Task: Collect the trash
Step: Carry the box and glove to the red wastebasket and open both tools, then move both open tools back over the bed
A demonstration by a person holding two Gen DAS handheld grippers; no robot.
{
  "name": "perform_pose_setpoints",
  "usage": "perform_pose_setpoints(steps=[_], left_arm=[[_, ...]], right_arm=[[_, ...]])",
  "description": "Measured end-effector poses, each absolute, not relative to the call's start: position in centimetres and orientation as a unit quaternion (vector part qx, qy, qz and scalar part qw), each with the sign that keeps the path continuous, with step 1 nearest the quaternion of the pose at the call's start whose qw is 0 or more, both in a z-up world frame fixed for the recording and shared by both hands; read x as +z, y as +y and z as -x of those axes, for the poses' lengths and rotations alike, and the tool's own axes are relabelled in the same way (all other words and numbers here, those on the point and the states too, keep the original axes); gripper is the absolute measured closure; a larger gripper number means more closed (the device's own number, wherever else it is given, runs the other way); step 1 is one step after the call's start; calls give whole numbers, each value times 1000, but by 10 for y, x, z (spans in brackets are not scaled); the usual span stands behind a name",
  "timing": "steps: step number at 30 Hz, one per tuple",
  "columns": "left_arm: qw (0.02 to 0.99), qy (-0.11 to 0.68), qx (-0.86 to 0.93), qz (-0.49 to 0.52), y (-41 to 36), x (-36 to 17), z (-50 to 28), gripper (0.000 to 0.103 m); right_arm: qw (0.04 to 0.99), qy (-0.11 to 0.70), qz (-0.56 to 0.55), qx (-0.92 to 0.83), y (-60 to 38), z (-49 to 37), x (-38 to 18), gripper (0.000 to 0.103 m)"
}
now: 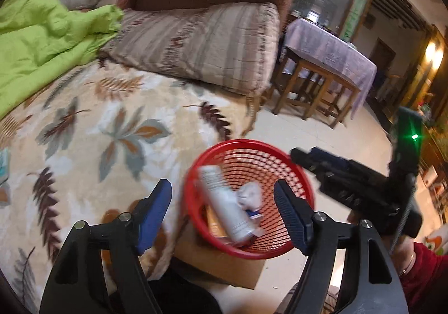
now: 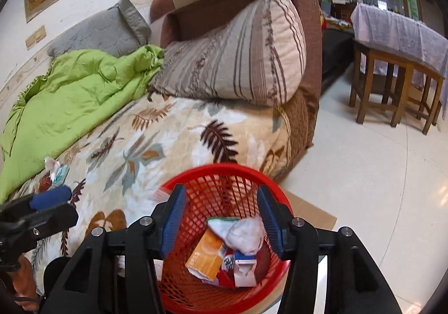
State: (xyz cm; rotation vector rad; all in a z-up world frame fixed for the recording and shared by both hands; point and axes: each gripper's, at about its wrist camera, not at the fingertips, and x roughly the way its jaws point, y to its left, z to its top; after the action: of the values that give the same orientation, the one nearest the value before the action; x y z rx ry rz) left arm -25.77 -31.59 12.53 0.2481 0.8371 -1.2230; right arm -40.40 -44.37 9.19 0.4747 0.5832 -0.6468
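Left wrist view: our left gripper (image 1: 224, 202) hangs spread and empty over the red mesh basket (image 1: 296, 174), which sits on a cardboard sheet (image 1: 224, 269) beside the leaf-print blanket (image 1: 112, 123). A white tube (image 1: 226, 210), blurred, lies between the fingers, inside the basket with crumpled paper (image 1: 249, 196).

Right wrist view: our right gripper (image 2: 222, 218) is likewise released, holding nothing, directly above the basket (image 2: 196, 182); an orange carton (image 2: 205, 255) lies just below the fingers. Well to their left, a teal wrapper (image 2: 57, 171) remains on the blanket (image 2: 156, 146). We judge it next; approach low, fingers straddling it, pinching without snagging fabric.
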Motion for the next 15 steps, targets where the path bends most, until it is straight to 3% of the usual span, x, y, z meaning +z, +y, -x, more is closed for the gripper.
perform_pose_setpoints(steps=[7,15], left_arm=[[785,390,-474,-82,-239,114,210,29],[872,394,-290,-10,-112,101,126,28]], right_arm=[[903,281,-237,-221,-414,363,102,36],[922,305,-213,-111,-353,301,104,36]])
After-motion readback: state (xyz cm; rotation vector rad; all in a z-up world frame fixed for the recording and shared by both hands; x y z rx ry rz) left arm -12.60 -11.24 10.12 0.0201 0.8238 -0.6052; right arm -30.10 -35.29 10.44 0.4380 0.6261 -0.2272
